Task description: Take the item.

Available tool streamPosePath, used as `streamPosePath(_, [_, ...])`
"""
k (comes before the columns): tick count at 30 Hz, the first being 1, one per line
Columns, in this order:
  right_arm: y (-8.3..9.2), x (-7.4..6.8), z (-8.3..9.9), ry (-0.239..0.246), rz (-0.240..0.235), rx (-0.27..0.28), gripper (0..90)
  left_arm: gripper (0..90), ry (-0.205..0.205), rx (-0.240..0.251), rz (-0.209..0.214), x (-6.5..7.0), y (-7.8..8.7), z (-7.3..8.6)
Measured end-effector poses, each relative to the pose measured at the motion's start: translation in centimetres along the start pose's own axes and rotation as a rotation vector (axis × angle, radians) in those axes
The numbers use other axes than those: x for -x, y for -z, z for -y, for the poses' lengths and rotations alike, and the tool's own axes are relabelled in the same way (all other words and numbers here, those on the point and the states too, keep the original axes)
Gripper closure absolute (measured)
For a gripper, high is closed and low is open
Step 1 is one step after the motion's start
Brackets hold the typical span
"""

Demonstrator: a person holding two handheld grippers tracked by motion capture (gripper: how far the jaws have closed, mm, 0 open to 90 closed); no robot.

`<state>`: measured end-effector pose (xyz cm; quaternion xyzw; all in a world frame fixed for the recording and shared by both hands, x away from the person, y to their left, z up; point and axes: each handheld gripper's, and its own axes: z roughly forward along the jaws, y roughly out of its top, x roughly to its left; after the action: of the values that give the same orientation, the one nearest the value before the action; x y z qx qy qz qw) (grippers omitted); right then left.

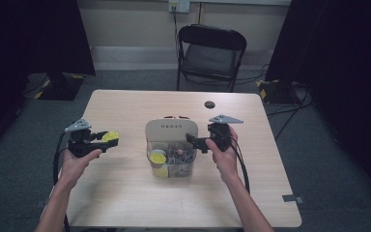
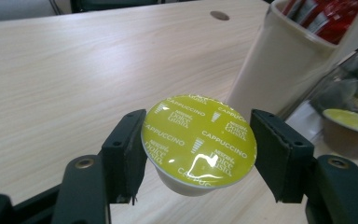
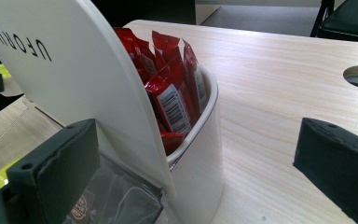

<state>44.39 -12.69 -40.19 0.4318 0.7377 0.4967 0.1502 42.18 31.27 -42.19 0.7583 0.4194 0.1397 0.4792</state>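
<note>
Pale wood table is set before a folding chair at twelve o'clock. At nine o'clock of the clear organiser box, a yellow-lidded capsule is clamped between the left gripper's jaws. The right gripper is held wide apart, empty, at three o'clock beside red sachets.

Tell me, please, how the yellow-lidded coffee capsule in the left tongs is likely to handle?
The capsule is probably light and fairly rigid: the left tongs hold it by its rim alone. Its glossy foil lid looks thin, so a hard squeeze might dent or puncture it. The cup tapers downward, so it could slip out of a loose grip, and roll in an arc if dropped.
</note>
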Motion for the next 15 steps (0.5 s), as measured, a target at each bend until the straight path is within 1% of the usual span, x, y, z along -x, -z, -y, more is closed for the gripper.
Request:
streamPosePath(2, [0.0,0.0,0.0,-0.001,0.000,0.000,0.0,38.7,0.011,-0.012,-0.003,-0.4,-0.3,0.5])
streamPosePath(4, [0.0,0.0,0.0,0.001,0.000,0.000,0.0,38.7,0.011,-0.026,-0.012,-0.7,-0.5,0.8])
streamPosePath(6, [0.0,0.0,0.0,0.002,0.001,0.000,0.0,38.7,0.017,-0.034,-0.011,-1.0,-0.7,1.2])
streamPosePath(10, [0.0,0.0,0.0,0.003,0.002,-0.001,0.0,38.6,0.024,-0.049,-0.014,-1.4,-1.3,1.9])
streamPosePath(11, [0.1,0.0,0.0,0.002,0.003,-0.001,0.0,38.6,0.022,-0.055,-0.021,-1.4,-1.4,2.1])
streamPosePath(12, [0.1,0.0,0.0,0.002,0.003,-0.001,0.0,38.6,0.018,-0.071,-0.028,-1.5,-1.6,2.3])
streamPosePath(15, [0.1,-0.1,0.0,0.002,0.003,-0.002,0.0,38.6,0.030,-0.080,-0.031,-1.8,-2.0,2.7])
